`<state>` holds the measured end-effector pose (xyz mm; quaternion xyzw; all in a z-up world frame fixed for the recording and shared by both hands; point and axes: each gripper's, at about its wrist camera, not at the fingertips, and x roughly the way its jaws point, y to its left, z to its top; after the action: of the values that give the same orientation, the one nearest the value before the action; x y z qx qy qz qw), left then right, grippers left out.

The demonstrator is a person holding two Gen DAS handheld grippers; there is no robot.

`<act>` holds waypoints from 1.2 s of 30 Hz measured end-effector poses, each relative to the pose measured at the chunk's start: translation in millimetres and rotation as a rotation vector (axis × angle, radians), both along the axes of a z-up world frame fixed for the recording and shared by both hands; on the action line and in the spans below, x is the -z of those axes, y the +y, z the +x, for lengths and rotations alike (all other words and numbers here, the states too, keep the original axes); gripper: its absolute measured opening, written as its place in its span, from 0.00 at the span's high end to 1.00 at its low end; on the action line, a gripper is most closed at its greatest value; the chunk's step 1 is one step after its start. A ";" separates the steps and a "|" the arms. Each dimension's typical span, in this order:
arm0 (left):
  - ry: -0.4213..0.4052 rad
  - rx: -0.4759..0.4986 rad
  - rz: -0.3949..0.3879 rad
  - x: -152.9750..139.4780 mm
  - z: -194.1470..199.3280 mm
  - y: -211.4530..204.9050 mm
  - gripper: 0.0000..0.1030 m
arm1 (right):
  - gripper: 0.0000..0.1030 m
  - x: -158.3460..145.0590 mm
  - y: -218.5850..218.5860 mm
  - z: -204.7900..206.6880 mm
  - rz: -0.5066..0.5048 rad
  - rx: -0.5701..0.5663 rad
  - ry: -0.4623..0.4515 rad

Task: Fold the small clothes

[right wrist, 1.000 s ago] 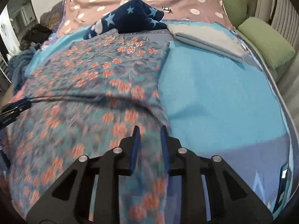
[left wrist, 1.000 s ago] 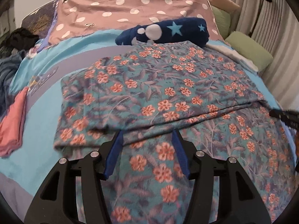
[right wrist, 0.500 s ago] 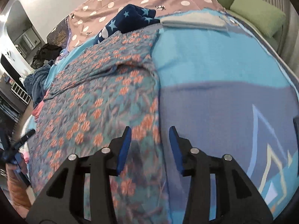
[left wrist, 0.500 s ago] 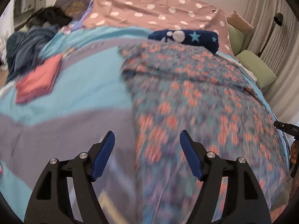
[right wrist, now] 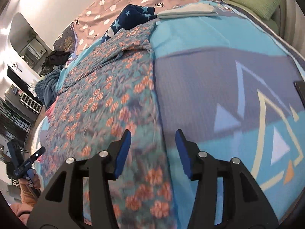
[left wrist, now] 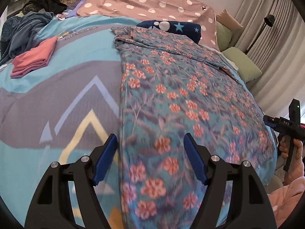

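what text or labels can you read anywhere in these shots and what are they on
Nothing reads clearly.
Grey lettering printed on the blue bedspread, near the pink folded clothes: too small and blurred to read.
Small pale marking on the right gripper body, seen from the left wrist camera: too blurred to read.
The floral garment carries no text.

Location: a home bedroom. A bed carries a patterned blanket, polka-dot pillows and green cushions. Curtains hang alongside.
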<state>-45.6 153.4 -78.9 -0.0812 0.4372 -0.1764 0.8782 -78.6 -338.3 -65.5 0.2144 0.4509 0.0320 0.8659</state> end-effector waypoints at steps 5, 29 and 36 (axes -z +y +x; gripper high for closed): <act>0.009 0.006 -0.051 1.4 -26.6 7.2 0.29 | 0.49 6.6 -2.3 -32.5 0.078 -0.021 -0.002; 0.160 0.015 -0.316 20.6 -31.4 24.0 0.93 | 0.95 22.7 -14.1 -36.4 0.288 -0.186 0.004; 0.081 -0.028 -0.395 -5.7 -40.9 37.0 0.96 | 0.98 0.5 -44.4 -57.7 0.458 -0.100 -0.125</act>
<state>-86.5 190.4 -73.2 -0.2652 0.4279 -0.2431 0.8292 -136.3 -382.7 -65.9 0.3799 0.3877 0.1895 0.8182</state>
